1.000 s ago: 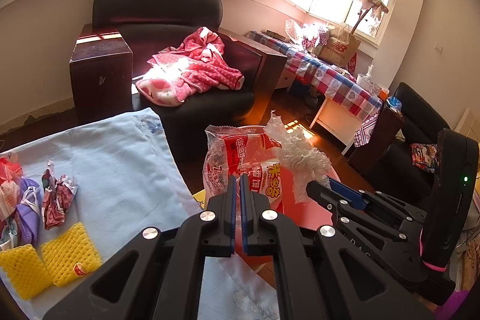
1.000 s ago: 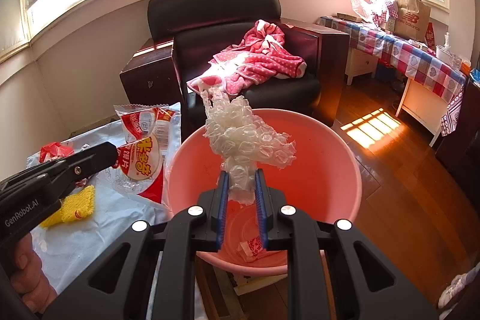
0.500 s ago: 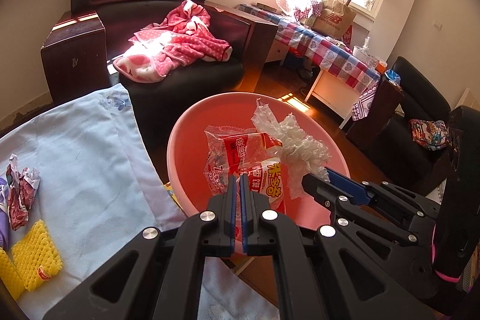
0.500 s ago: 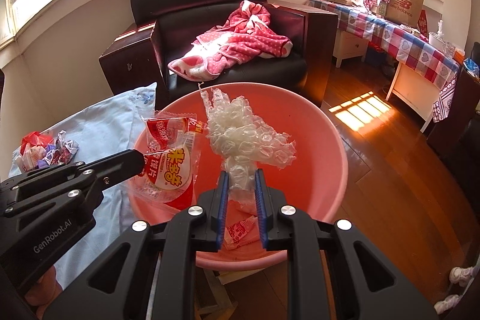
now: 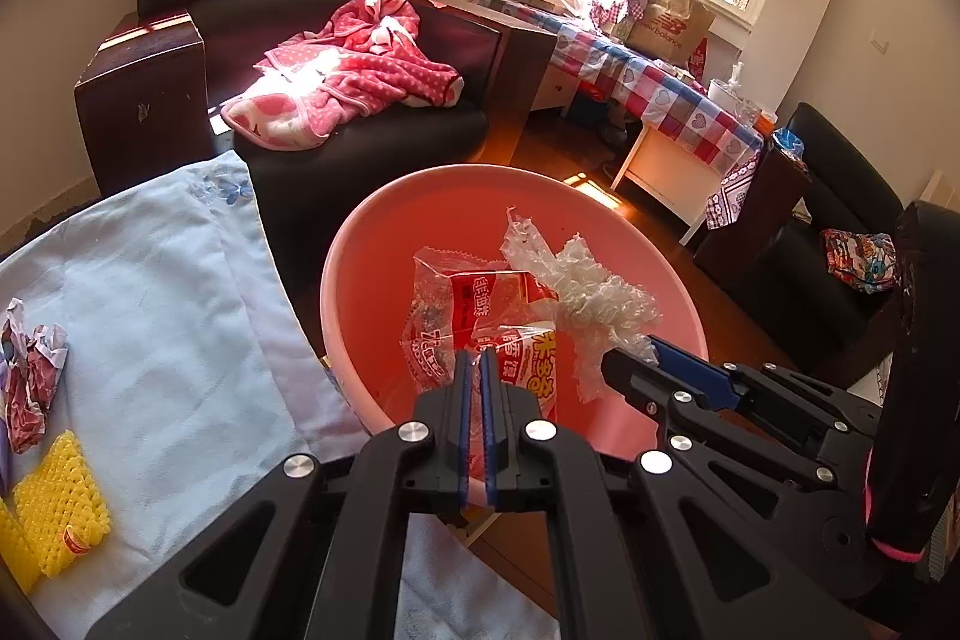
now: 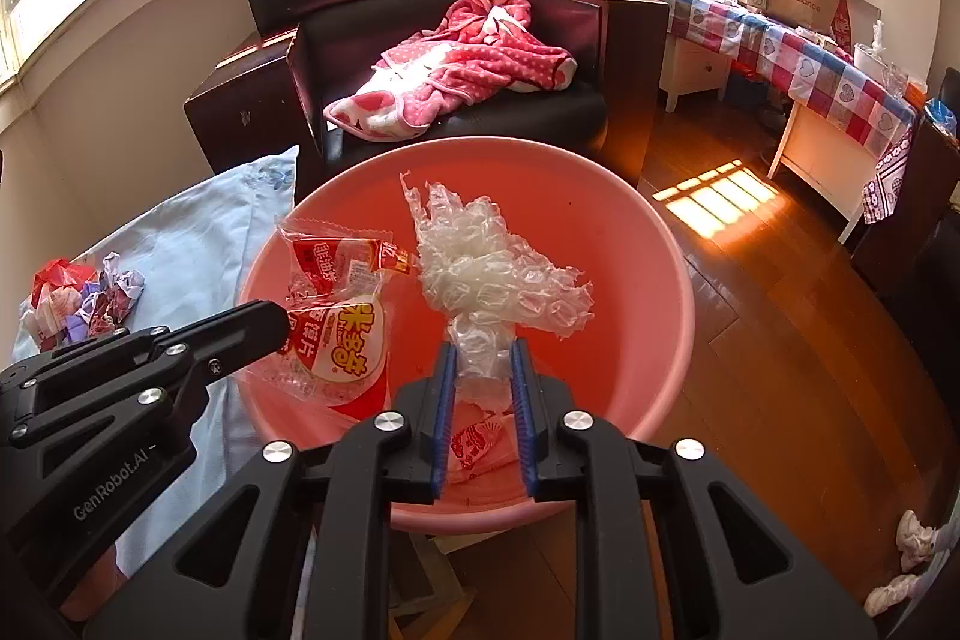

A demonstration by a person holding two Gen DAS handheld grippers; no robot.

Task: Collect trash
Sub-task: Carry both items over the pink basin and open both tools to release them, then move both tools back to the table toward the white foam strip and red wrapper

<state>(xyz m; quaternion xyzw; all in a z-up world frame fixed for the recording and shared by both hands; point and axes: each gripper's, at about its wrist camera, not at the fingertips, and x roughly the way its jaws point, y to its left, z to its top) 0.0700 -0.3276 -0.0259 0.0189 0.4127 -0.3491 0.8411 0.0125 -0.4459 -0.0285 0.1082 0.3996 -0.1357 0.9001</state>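
Crinkled clear bubble wrap (image 6: 492,274) pinched by right gripper (image 6: 483,370); left gripper (image 5: 474,370) clamps snack wrapper (image 5: 480,322).

1. L gripper (image 5: 474,370): my jaws pinched nearly flat together, angled fwd and down, clamped on the snack wrapper (image 5: 480,328).
2. R gripper (image 6: 483,364): jaws a narrow gap apart, both pads pressing the bubble wrap (image 6: 492,274) between them; also angled fwd and down.
3. Both sit side by side, L on the left, R on the right, tips close but not touching.
4. Bit of my hand (image 6: 90,586) shows under the L gripper, near left.
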